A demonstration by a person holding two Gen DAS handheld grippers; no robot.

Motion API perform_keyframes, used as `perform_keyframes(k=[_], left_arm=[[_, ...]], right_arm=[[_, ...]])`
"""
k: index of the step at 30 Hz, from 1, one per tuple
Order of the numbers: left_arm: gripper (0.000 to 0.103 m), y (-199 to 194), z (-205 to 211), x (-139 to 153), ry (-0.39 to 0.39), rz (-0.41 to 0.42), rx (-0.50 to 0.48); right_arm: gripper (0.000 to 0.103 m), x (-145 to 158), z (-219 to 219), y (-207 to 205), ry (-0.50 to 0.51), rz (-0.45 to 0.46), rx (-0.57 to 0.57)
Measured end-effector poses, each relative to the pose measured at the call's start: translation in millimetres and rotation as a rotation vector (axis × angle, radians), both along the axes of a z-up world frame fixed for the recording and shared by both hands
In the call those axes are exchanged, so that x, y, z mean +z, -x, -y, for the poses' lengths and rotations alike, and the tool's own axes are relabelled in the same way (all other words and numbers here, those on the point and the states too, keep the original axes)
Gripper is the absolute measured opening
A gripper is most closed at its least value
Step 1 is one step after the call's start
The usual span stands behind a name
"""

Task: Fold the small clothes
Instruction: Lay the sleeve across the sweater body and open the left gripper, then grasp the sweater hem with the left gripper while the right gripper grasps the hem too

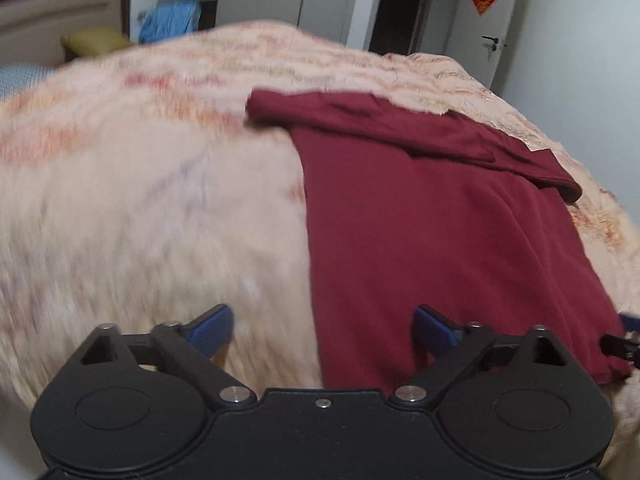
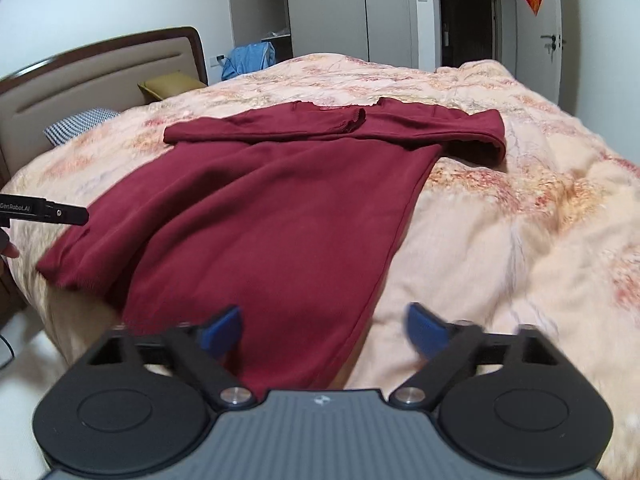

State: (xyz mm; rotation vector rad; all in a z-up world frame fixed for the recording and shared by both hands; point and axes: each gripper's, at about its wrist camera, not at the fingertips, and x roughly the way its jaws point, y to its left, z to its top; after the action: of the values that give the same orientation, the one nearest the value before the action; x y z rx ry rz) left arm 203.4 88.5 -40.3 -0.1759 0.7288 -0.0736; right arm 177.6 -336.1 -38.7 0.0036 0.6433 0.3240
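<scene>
Sleeves folded across the maroon shirt (image 2: pixel 256 216); we hold both hand-held grippers (image 1: pixel 323 330) (image 2: pixel 324 330) apart, probably for the hem.

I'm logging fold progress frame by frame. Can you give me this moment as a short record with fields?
garment: dark red top, lying flat on the bed
sleeves: both folded across the chest, near the collar
surface: floral peach blanket
left gripper: open, empty, at the hem's left corner
right gripper: open, empty, at the hem's right corner
background: olive pillow, headboard
</scene>
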Motion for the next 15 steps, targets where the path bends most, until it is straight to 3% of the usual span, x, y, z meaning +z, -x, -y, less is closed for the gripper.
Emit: perform_keyframes(k=[3,4,5,6,7,8,12,15], left_arm=[[0.08,7.4,1.7,-2.2,0.049,-0.008,0.014],[0.07,8.6,2.2,-1.1,0.056,-0.01,0.012],[0.05,9.7,2.0,0.9,0.061,-0.011,0.013],[0.039,10.8,1.6,3.3,0.063,-0.016,0.011],[0.018,11.4,1.8,7.6,0.07,-0.021,0.002],[0.005,13.6,1.9,12.9,0.075,-0.017,-0.004],[0.004,31.4,11.7,38.3,-0.025,0.042,-0.006],[0.004,41.1,11.5,42.1,-0.042,0.044,-0.005]], right_arm=[[0.049,-0.1,0.9,5.8,-0.057,-0.032,-0.003],[0.037,1.1,1.7,7.2,-0.063,-0.036,-0.01],[0.022,2.7,3.8,8.7,-0.068,-0.037,-0.018],[0.017,5.4,8.2,10.8,-0.082,-0.033,-0.029],[0.011,8.4,14.5,14.2,-0.105,-0.028,-0.036],[0.008,11.4,20.4,15.5,-0.123,-0.023,-0.041],[0.007,36.7,47.3,29.5,-0.1,0.026,-0.085],[0.006,54.4,64.1,43.5,-0.042,0.076,-0.103]])
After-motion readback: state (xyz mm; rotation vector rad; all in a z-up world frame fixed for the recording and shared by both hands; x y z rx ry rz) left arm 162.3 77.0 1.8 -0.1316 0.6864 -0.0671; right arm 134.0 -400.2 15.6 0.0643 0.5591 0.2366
